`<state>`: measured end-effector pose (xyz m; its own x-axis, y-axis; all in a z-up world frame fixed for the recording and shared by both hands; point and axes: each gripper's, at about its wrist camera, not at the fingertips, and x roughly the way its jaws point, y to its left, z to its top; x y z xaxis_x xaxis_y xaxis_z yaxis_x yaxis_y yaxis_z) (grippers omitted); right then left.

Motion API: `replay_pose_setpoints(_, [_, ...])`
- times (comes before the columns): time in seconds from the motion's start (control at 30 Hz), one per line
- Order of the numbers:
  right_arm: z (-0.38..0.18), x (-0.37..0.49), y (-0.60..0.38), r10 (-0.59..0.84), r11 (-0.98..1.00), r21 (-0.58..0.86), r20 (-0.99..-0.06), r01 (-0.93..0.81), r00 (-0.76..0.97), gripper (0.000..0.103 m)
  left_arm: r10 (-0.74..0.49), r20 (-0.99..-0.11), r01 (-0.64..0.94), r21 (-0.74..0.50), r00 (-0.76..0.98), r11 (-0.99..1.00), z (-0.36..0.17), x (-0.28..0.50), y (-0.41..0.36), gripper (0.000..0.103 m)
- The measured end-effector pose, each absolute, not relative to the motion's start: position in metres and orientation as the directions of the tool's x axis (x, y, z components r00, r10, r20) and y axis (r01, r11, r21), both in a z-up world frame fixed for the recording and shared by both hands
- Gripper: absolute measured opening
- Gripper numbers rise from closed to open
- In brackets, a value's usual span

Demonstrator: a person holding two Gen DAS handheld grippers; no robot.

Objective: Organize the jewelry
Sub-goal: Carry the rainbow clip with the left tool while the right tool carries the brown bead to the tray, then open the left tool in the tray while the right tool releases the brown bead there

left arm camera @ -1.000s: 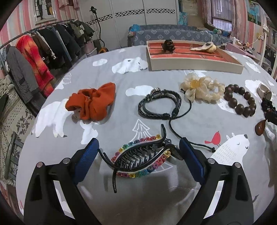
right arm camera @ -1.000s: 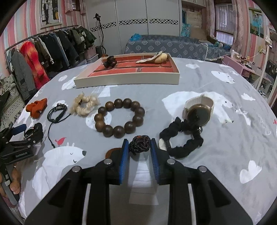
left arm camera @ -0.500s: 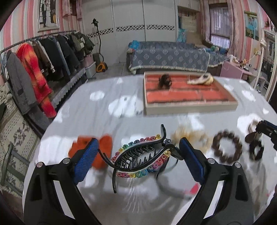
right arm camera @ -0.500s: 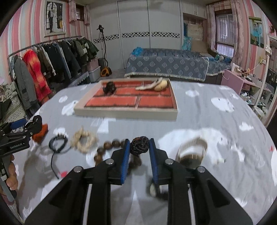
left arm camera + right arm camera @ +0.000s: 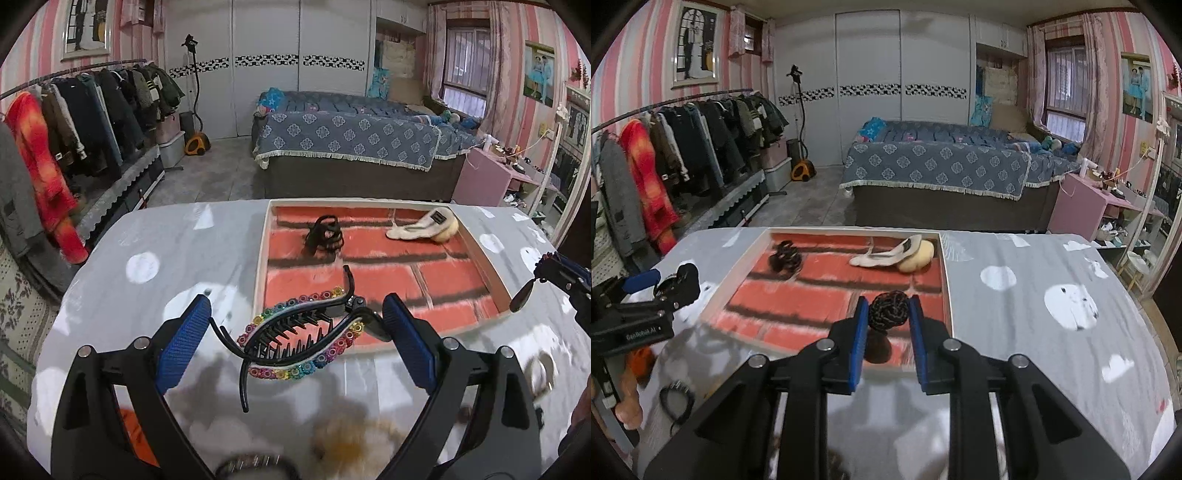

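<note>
Pink-striped walls (image 5: pixel 613 74) — bed (image 5: pixel 942 166), clothes rack (image 5: pixel 683 147).

I see the tray (image 5: pixel 260 258) lying on the table (image 5: pixel 177 251), ahead of both tools. In it, a claw clip (image 5: pixel 325 236) sits far left and a cream clip (image 5: pixel 424 229) far right. A bed (image 5: pixel 942 166) stands behind the table.

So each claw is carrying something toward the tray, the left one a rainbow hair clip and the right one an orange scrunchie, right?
Not quite. The right claw grips a dark braided knot, not an orange scrunchie, as the right wrist view shows. The left claw does carry the rainbow hair clip toward the tray.
</note>
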<state>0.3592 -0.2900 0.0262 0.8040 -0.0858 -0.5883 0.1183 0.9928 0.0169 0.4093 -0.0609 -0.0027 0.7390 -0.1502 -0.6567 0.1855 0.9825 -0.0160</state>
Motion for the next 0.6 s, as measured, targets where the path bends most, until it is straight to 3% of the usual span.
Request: replay_pose_setpoints(0.6, [-0.037,0.483,-0.322,-0.147,0.982,-0.018,-0.69,0.187,0.709,0.023,-0.111,-0.754,0.151,-0.016,0.647,0.988,-0.06,0.518,-0.091,0.091])
